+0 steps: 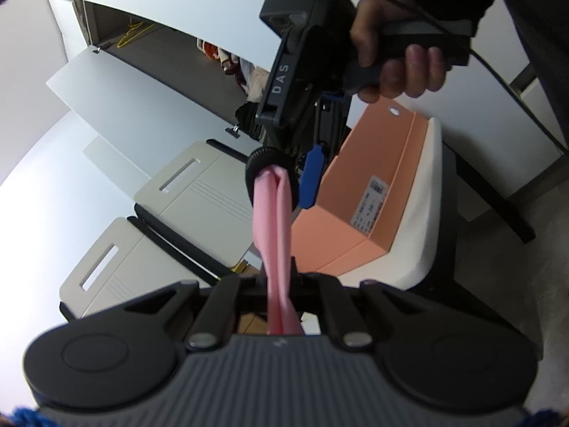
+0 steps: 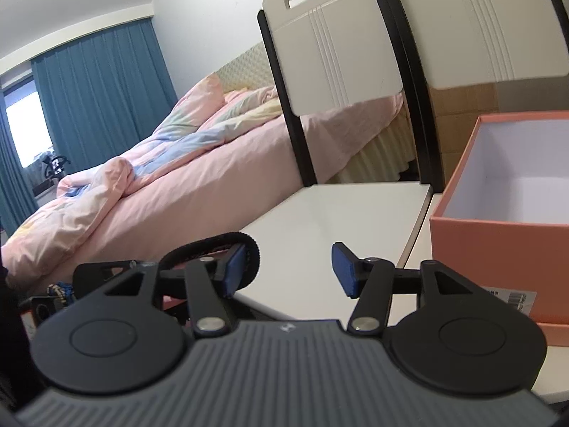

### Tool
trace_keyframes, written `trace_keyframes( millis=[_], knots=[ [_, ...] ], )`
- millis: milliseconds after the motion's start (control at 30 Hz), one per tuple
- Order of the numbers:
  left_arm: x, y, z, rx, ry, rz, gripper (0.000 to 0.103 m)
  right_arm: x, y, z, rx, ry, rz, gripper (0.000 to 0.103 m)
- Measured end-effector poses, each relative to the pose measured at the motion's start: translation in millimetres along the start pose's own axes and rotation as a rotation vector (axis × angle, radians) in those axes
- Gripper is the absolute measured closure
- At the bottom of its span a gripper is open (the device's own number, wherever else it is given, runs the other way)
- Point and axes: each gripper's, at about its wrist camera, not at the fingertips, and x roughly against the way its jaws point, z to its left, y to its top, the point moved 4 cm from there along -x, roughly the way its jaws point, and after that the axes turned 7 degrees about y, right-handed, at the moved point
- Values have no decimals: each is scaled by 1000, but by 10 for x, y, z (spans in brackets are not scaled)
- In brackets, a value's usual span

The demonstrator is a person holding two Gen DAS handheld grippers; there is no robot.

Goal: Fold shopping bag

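The left gripper is seen closed on a folded pink shopping bag, which is stretched as a narrow band between the two tools. At its far end the bag is passed through a black elastic loop, just beside one blue pad of the right gripper. That gripper is shown spread wide in the right wrist view, nothing being pinched between its pads; the black elastic loop is seen hooked around its left finger. The right gripper's handle is held by a hand in a dark sleeve. An open salmon-pink cardboard box with a white interior is seen resting on a white tabletop. Two white chair backs and a bed with pink bedding are visible beyond, with blue curtains behind.
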Motion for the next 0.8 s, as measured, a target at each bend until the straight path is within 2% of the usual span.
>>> trace_keyframes(
  millis=[133,333,433,533,667,767,800],
  knots=[
    [56,18,-21,2,-15,-33,97,28,-10,-84,-49,33,35,35],
    [133,38,-88,-9,-49,-73,97,49,-69,-169,-110,74,80,34],
    [187,54,-107,-9,-67,-106,97,92,-107,-263,-159,118,108,29],
    [239,67,-140,-15,-81,-139,97,129,-172,-352,-207,164,138,27],
    [374,174,-160,1,-110,-233,97,21,-328,-493,-247,25,233,32],
    [393,157,-272,-46,-120,-242,97,40,-354,-443,-253,77,208,33],
    [363,143,-239,-29,-112,-229,96,57,-340,-412,-239,83,191,33]
  ],
)
